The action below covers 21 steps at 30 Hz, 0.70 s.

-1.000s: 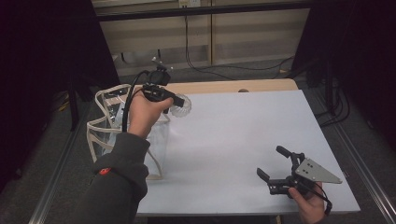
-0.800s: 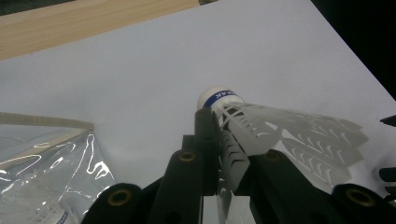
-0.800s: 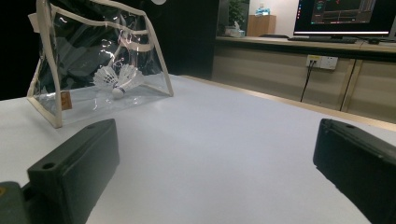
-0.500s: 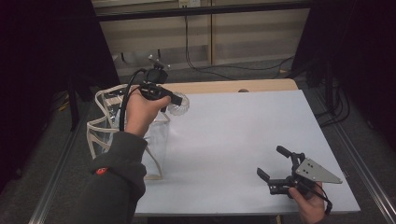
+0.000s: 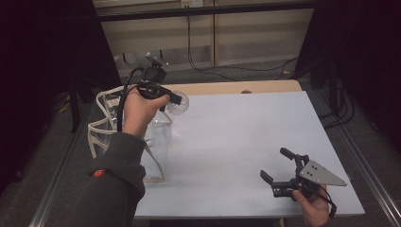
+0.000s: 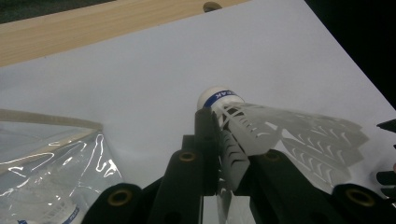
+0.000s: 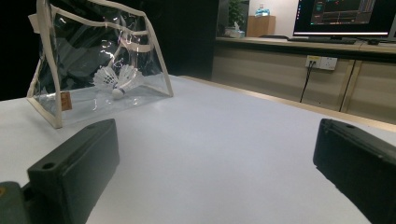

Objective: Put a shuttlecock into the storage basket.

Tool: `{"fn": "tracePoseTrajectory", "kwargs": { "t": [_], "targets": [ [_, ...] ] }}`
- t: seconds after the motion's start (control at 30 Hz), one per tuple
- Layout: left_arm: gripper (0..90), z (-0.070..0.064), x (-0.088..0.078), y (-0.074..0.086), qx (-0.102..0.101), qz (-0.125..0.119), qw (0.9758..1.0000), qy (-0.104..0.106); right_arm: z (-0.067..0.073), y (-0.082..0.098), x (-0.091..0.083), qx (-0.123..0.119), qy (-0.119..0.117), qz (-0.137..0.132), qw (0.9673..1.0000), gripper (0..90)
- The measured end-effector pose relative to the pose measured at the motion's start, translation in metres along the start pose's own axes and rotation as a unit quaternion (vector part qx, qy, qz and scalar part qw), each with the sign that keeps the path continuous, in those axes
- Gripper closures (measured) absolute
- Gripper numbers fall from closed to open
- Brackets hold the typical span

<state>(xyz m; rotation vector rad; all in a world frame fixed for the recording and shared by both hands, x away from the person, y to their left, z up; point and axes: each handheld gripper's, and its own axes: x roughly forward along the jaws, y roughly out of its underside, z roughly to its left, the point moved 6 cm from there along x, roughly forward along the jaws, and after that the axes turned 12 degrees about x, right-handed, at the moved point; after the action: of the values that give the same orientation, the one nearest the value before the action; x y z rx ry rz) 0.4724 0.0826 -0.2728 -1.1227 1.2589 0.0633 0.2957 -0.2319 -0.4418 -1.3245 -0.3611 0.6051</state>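
- The left gripper (image 5: 166, 100) is clamped on a white shuttlecock (image 6: 261, 135), its jaws pinching the feathered skirt near the blue-banded cork, so the light thing is carried by its skirt without slipping.
- It is held in the air above the surface's far-left corner, just beside the open top of a clear plastic pouch (image 5: 142, 137) with cream trim; my guess is that the shuttlecock is either bound for the pouch or just out of it, and I cannot tell which.
- The pouch stands upright at the surface's left edge, mouth up, which makes reaching in from above easy. In the right gripper view more shuttlecocks (image 7: 117, 79) lie inside it at the bottom.
- The right gripper (image 5: 283, 171) rests low near the surface's near-right corner, jaws wide apart and holding nothing, well clear of the other hand.
- The table (image 5: 246, 142) has a matte white top with a wooden strip along its far edge.
- Beyond it is a dim room: pale panelling, trailing cables, a wall socket (image 7: 320, 62) and a lit monitor (image 7: 343, 16).
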Motion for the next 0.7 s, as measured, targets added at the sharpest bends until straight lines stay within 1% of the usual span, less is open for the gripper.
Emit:
{"fn": "tracePoseTrajectory", "kwargs": {
  "t": [0.23,0.7],
  "targets": [
    [85.5,0.005,-0.005,0.000,-0.005,-0.004,1.0000,-0.003,0.000,0.000,0.000,0.000,0.000,0.000,1.0000,0.4],
    [85.5,0.009,-0.014,0.000,-0.005,-0.003,1.0000,-0.008,0.000,-0.001,0.000,-0.002,0.000,-0.001,1.0000,0.4]
  ]
}}
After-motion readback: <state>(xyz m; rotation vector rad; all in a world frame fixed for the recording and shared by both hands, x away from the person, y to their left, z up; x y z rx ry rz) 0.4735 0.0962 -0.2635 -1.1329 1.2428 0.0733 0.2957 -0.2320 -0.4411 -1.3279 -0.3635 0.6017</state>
